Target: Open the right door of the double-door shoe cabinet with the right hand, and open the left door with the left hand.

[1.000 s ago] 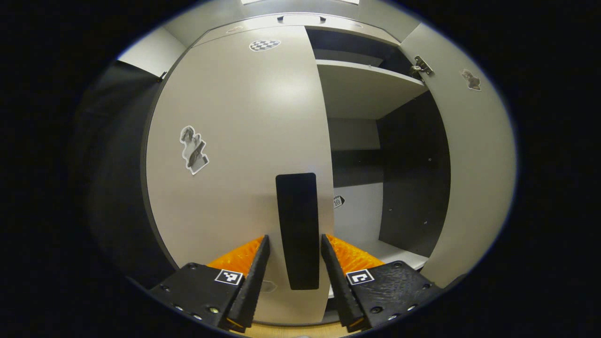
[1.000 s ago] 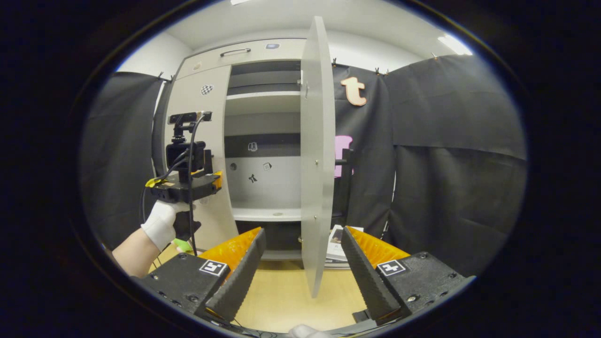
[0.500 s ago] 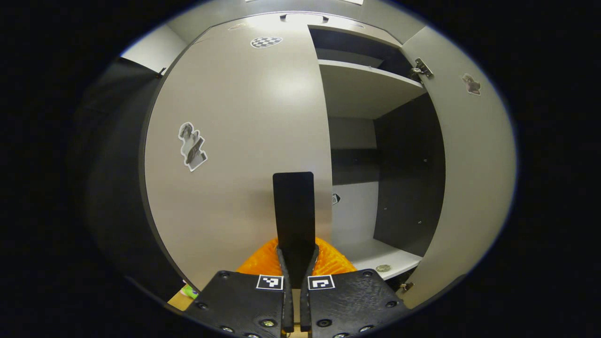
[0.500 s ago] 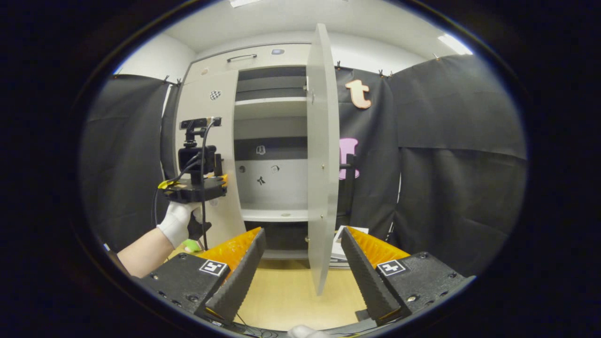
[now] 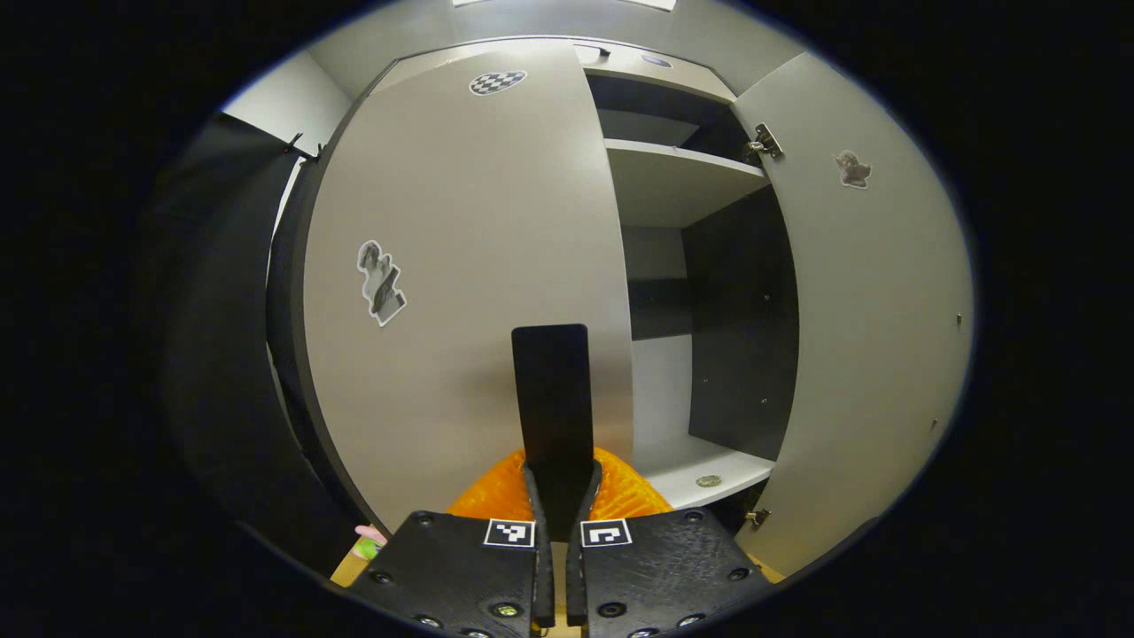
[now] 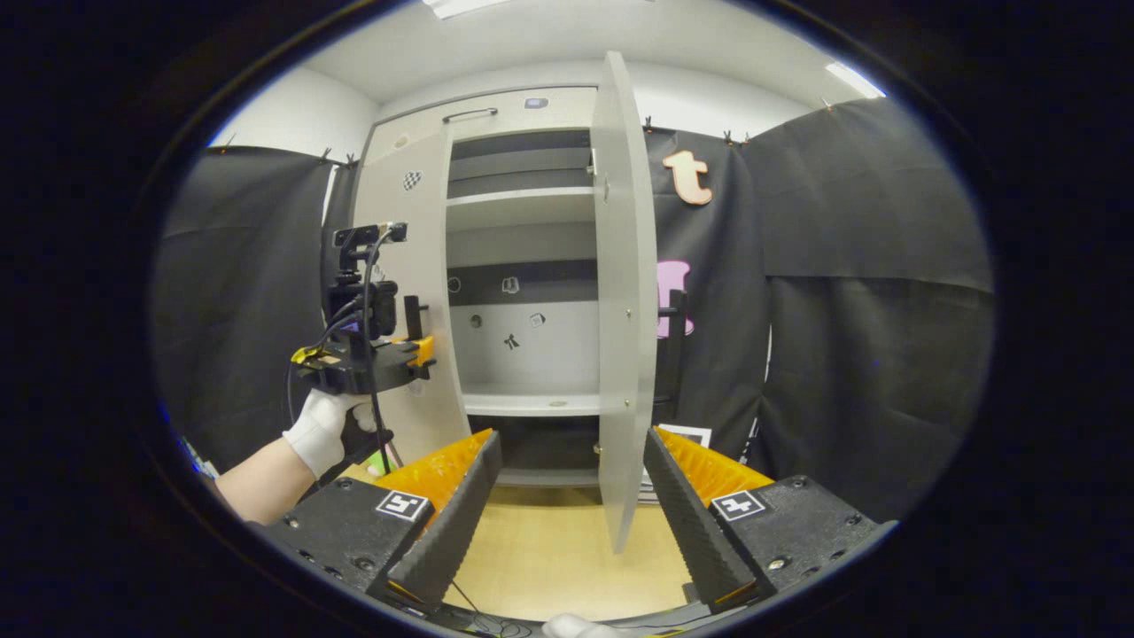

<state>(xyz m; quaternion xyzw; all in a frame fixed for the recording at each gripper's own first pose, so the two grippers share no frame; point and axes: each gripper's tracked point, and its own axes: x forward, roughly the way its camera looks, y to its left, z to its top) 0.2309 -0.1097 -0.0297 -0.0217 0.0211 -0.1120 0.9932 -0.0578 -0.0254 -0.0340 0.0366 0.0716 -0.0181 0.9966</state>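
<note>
Left door [image 5: 469, 257] is barely cracked off the cabinet [image 6: 523, 266] front; its black handle [image 5: 551, 390] sits at the door's inner edge. Left gripper [image 5: 558, 483] is clamped on the handle's lower end, both fingers pressing. Best bet: keep the clamp, pull in an arc about the door's outer hinge edge, not straight back. Right door [image 6: 625, 301] swung fully out. Right gripper [image 6: 567, 478] spread wide, holding nothing, back from that door's free edge. Floor [image 6: 549, 558] before the cabinet leaves swing room.
</note>
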